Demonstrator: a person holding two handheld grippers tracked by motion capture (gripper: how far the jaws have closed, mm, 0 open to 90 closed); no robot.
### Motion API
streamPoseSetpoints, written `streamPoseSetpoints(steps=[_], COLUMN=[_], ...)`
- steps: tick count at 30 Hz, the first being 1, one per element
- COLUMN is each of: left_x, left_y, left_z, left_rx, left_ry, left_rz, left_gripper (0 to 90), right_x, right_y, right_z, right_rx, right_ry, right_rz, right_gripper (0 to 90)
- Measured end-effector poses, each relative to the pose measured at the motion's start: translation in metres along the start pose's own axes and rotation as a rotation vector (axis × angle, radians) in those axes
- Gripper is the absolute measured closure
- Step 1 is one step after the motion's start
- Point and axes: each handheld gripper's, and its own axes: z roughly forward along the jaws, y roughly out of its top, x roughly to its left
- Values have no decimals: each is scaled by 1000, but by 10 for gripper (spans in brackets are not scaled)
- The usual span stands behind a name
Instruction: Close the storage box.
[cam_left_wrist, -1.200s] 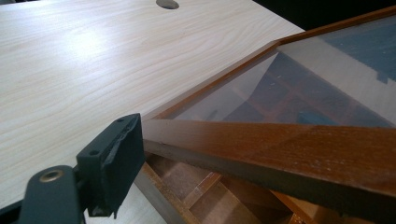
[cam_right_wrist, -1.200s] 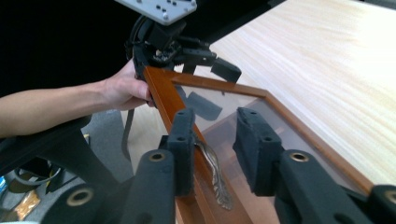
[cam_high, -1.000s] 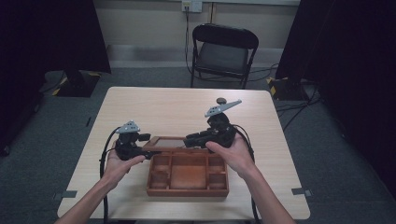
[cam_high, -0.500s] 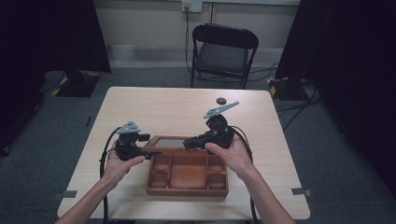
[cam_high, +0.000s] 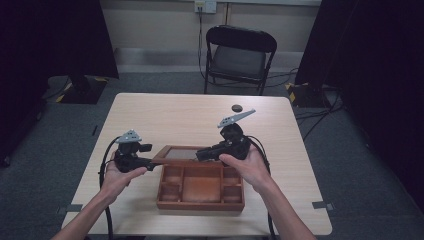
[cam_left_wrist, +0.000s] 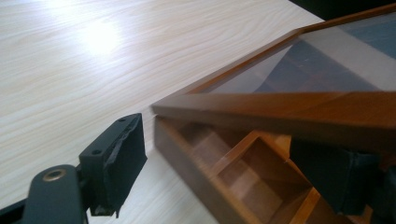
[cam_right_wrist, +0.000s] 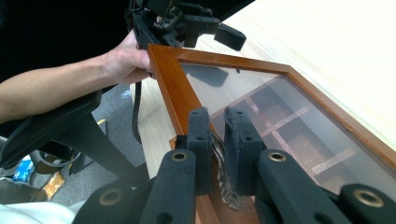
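A brown wooden box (cam_high: 200, 200) with several compartments sits on the table's near side. Its glass-paned lid (cam_high: 181, 153) is raised at a slant above the back of the box. My right gripper (cam_right_wrist: 219, 140) is shut on the ornate metal clasp (cam_right_wrist: 225, 184) at the lid's frame (cam_right_wrist: 170, 86) and holds the lid up; in the high view this gripper (cam_high: 202, 153) is at the lid's right end. My left gripper (cam_left_wrist: 233, 172) is open, its jaws on either side of the lid's corner (cam_left_wrist: 261, 109) without pressing it. In the high view it (cam_high: 149, 161) is at the lid's left corner.
A small dark disc (cam_high: 236, 107) lies on the light wooden table (cam_high: 165, 117) beyond the right gripper. A black folding chair (cam_high: 239, 57) stands behind the far edge. Cables trail from both grippers off the table's near side.
The right gripper has drawn slightly toward the person, uncovering the dark disc behind its grey plate. The lid stays raised. The left gripper has barely moved.
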Motion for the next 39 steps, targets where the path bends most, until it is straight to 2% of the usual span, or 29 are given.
streamPoseSetpoints(steps=[5, 10, 14, 15, 18, 22, 24, 29, 30, 34, 39], left_x=[13, 20, 25, 26, 28, 29, 29, 28, 27, 27, 26], left_y=[-7, -8, -7, -7, -8, -9, -10, -8, -7, -8, -8], left_z=[-7, -8, -10, -11, -11, -10, -9, -10, -9, -6, -6], left_rx=[11, 3, -8, -15, -14, -13, -4, -21, -19, -5, -3], left_ry=[9, 25, 48, 49, 55, 56, 58, 42, 46, 45, 49], left_rz=[-17, -39, -42, -54, -52, -66, -61, -70, -58, -58, -60], left_gripper=[192, 202, 207, 210, 216, 219, 219, 220, 220, 220, 220], right_x=[2, 5, 6, 7, 8, 12, 13, 16, 16, 16, 15], right_y=[-3, -7, -13, -15, -20, -29, -33, -45, -48, -59, -62], right_z=[0, 0, 2, 2, 5, 7, 9, 16, 18, 25, 28], right_rx=[13, 27, 39, 41, 41, 27, 29, 55, 61, 76, 87], right_ry=[-7, -15, -12, -12, -11, -21, -23, -25, -22, -19, -12], right_rz=[-1, -4, -5, -6, -8, -17, -19, -21, -19, -12, -11], right_gripper=[813, 812, 811, 811, 812, 811, 811, 811, 811, 812, 813])
